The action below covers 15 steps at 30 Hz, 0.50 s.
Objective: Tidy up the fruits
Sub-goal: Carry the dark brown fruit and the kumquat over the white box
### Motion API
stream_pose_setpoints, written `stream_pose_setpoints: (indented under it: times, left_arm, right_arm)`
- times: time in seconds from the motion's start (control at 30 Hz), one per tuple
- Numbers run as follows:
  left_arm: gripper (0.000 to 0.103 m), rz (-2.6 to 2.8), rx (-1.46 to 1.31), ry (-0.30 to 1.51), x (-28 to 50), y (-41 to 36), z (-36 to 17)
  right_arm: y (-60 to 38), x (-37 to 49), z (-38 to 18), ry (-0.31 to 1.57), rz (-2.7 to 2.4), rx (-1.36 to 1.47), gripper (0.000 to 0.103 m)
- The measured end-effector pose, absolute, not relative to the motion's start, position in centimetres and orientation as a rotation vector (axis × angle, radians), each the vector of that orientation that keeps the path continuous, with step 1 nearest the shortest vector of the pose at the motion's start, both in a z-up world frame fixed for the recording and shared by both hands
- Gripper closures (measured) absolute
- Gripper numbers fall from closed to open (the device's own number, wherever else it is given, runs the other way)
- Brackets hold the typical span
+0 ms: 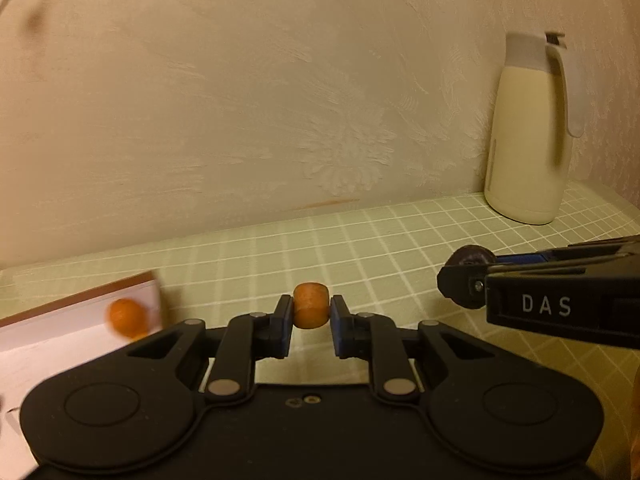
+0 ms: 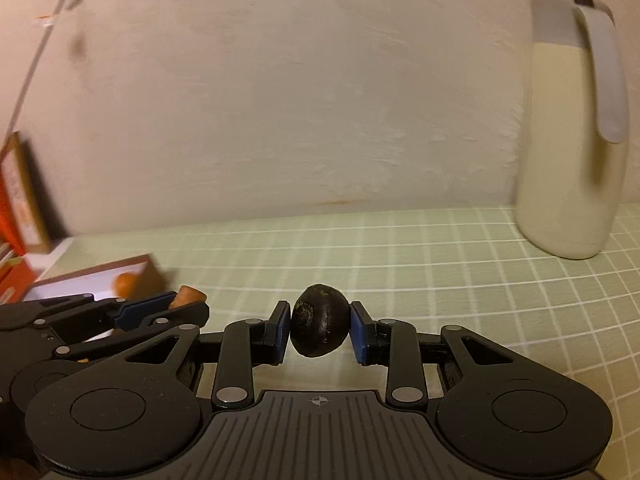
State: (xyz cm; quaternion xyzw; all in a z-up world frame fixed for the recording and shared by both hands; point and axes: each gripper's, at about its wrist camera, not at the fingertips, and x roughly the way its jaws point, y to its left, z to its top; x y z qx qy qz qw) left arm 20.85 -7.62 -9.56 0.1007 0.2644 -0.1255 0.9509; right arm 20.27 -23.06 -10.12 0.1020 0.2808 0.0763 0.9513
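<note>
Two small fruits ride pinched: the left gripper [image 1: 311,312] squeezes a stubby orange fruit [image 1: 311,305], the right gripper [image 2: 319,326] a dark round fruit [image 2: 319,321]. Both seem light, smooth-skinned; hold across the middle, gently.

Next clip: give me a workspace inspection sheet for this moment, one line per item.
Surface: green checked tablecloth.
Job's things: orange fruit piece and dark round fruit, both held; a round orange fruit lies in the open box.
Clutter: cream jug at the wall, right.
Grippers: left gripper shut on the orange piece; right gripper shut on the dark fruit.
Cables: thin cord on the wall, blurred.
Surroundings: textured beige wall; red-orange box far left.
</note>
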Motion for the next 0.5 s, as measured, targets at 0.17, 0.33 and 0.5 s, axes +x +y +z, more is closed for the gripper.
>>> stream_pose_setpoints:
  times: [0.17,0.33,0.5]
  left_arm:
    - [0.093,-0.210,0.198,0.519,17.8,-5.0,-8.2]
    - [0.093,-0.148,0.177,0.495,15.6,-2.1,-6.9]
    - [0.093,-0.094,0.150,0.459,13.8,0.7,-5.8]
  right_arm:
    - [-20.4,17.5,-9.0,0.548,0.224,0.201,0.071]
    - [-17.1,15.2,-8.0,0.521,0.311,0.185,0.071]
    - [-13.6,13.7,-7.1,0.485,0.393,0.145,0.071]
